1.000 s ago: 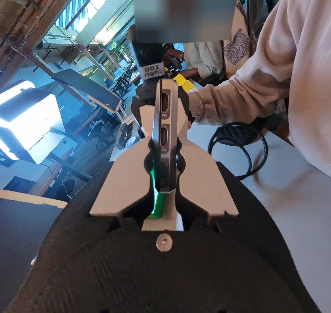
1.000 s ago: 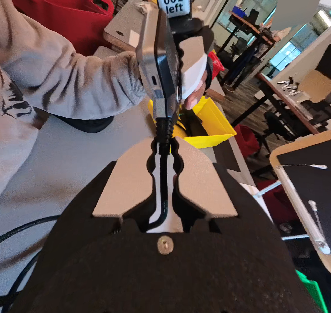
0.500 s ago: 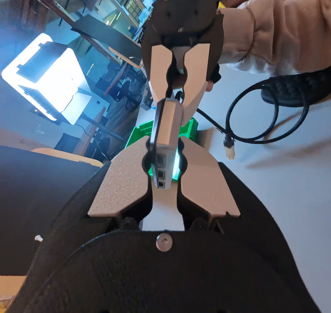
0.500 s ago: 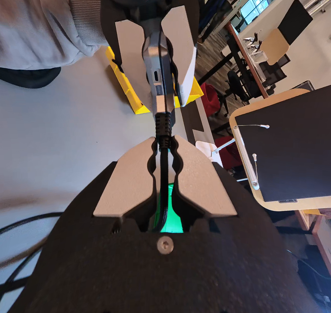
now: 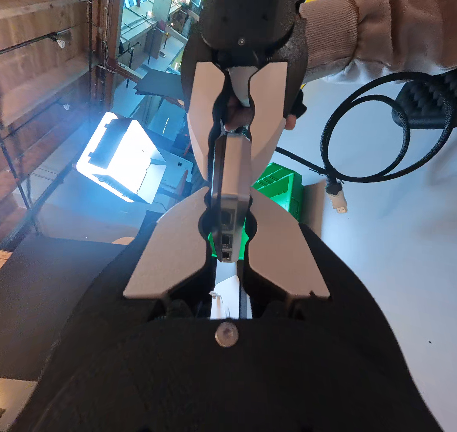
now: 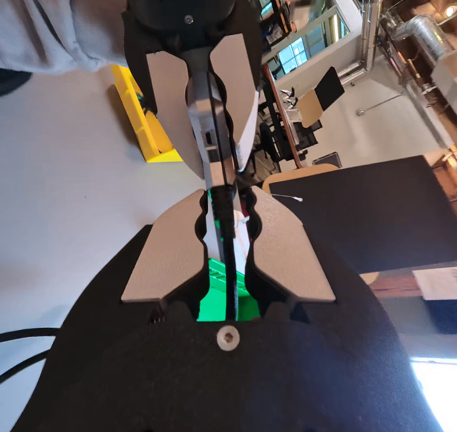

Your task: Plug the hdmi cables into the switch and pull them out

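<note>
The slim grey HDMI switch (image 5: pixel 232 172) is held on edge in my left gripper (image 5: pixel 228 212), which is shut on it; several empty ports face the left wrist camera. In the right wrist view the switch (image 6: pixel 212 148) sits in the left gripper (image 6: pixel 220 170), with a black braided cable (image 6: pixel 230 259) plugged into its near end. My right gripper (image 6: pixel 227 197) straddles that cable with a gap on each side, open. In the left wrist view the right gripper (image 5: pixel 236 165) flanks the switch's far end. A loose gold-tipped plug (image 5: pixel 340 201) lies on the table.
A green bin (image 5: pixel 279 185) sits on the white table (image 5: pixel 383 259) under both grippers. A yellow bin (image 6: pixel 146 133) stands farther off. A coiled black cable (image 5: pixel 371 172) lies right, near a dark pad (image 5: pixel 425 106). A black-topped board (image 6: pixel 358 222) lies past the table edge. Only a small space, under 4 cm, lies between the two pairs of fingers.
Both grippers have swung together from facing the room to pointing down over the green bin. The right gripper's fingers, shut on the cable before, have parted from it.
</note>
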Motion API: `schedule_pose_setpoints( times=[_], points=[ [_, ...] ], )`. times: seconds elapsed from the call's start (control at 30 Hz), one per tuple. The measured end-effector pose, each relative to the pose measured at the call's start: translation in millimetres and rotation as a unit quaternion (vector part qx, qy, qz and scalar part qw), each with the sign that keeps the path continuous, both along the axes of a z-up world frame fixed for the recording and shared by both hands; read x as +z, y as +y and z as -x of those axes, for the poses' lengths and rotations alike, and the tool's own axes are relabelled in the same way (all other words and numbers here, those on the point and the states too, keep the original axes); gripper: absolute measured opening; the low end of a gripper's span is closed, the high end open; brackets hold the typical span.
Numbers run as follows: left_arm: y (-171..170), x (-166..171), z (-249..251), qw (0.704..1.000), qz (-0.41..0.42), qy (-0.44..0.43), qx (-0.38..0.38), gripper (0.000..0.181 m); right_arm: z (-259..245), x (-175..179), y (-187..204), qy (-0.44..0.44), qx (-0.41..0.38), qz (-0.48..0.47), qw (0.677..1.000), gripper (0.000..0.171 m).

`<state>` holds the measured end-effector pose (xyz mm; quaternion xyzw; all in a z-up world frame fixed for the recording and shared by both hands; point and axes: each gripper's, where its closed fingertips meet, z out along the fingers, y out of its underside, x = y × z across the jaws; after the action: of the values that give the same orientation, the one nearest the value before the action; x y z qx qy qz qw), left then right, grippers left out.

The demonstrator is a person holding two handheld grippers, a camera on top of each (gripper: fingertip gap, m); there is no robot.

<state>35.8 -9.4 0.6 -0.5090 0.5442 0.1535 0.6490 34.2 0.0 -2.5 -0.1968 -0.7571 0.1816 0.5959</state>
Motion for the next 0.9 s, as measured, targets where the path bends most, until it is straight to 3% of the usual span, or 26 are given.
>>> schedule_pose_setpoints(
  times=[0.13,0.33,0.43,0.9],
  points=[
    [6.4,-1.1,1.6,1.000,-0.015,0.004,0.010,0.025,9.3,-2.7,2.7,0.022,-0.028,-0.072,0.997,0.022],
    [5.9,5.1,5.4,1.000,-0.021,-0.015,0.010,0.032,7.7,-1.5,4.9,0.030,0.010,-0.044,0.999,0.022],
    [3.5,2.6,3.1,1.000,-0.016,-0.011,0.001,0.025,7.1,-4.6,6.8,0.021,0.020,-0.026,0.999,0.022],
    [-0.3,-1.2,-2.3,1.000,-0.010,-0.003,-0.023,0.030,14.3,-5.7,-3.2,0.044,0.007,-0.085,0.995,0.024]
  ],
)
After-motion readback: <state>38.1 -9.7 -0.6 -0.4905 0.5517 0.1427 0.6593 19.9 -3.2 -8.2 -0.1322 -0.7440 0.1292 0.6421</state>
